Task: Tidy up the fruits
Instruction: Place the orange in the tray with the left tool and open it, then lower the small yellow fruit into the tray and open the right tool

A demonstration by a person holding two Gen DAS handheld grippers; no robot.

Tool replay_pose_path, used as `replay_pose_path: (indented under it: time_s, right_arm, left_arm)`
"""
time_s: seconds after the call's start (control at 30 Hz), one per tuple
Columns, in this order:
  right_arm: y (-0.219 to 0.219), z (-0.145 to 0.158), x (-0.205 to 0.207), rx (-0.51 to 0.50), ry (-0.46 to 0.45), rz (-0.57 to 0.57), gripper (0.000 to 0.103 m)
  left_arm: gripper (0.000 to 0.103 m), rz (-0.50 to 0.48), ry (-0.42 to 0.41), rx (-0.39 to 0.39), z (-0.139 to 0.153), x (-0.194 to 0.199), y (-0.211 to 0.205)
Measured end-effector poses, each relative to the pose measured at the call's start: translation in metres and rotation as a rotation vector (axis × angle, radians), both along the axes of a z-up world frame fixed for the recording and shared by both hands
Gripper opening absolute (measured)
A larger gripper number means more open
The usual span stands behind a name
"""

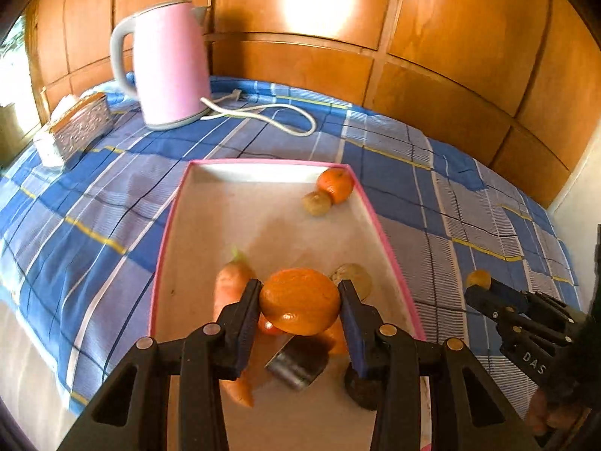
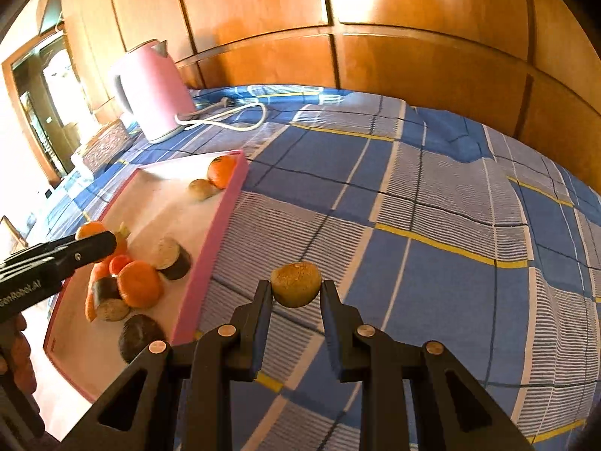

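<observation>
My left gripper (image 1: 300, 300) is shut on an orange (image 1: 300, 300) and holds it above the near end of a pink-rimmed tray (image 1: 176, 203). Under it lie a carrot (image 1: 229, 285), a small red fruit (image 1: 268, 327), eggplant pieces (image 1: 296, 364) and a brown fruit (image 1: 355, 276). Another orange (image 1: 335, 184) and a small brown fruit (image 1: 317, 203) sit in the tray's far right corner. My right gripper (image 2: 296, 289) is shut on a brown round fruit (image 2: 296, 283) over the cloth, just right of the tray (image 2: 221, 225). The left gripper (image 2: 94, 244) also shows in the right wrist view.
A pink kettle (image 1: 165, 64) with a white cord (image 1: 263, 112) stands at the back left. A patterned box (image 1: 80, 127) lies left of it. A blue checked cloth (image 2: 432, 225) covers the surface. Wooden panels (image 1: 432, 37) close the back.
</observation>
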State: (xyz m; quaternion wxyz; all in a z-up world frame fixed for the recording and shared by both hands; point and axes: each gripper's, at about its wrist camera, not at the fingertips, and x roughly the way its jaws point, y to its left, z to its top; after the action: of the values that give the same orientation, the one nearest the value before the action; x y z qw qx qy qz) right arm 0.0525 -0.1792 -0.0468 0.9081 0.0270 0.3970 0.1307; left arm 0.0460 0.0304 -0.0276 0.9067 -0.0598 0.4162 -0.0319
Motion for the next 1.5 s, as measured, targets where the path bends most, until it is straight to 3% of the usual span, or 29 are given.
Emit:
replay_pose_path:
  time_s: [0.3,0.7,0.97,1.5]
  right_arm:
    - [0.027,0.005,-0.012,-0.030,-0.012,0.058,0.026]
    - [0.069,0.013,-0.017,0.050,-0.001,0.234,0.026]
    - [0.104,0.014,-0.018,0.024,-0.005,0.329,0.026]
    - [0.106,0.007,-0.018,0.048,0.031,0.319,0.032]
  left_arm:
    - [0.061,0.037,-0.023,-0.027,0.001,-0.012,0.014]
    - [0.065,0.084,-0.057,-0.040,0.011,-0.026,0.032]
    - [0.067,0.108,-0.063,-0.042,0.014,-0.029,0.039]
    - [0.072,0.143,-0.061,-0.019,0.012,-0.033,0.043]
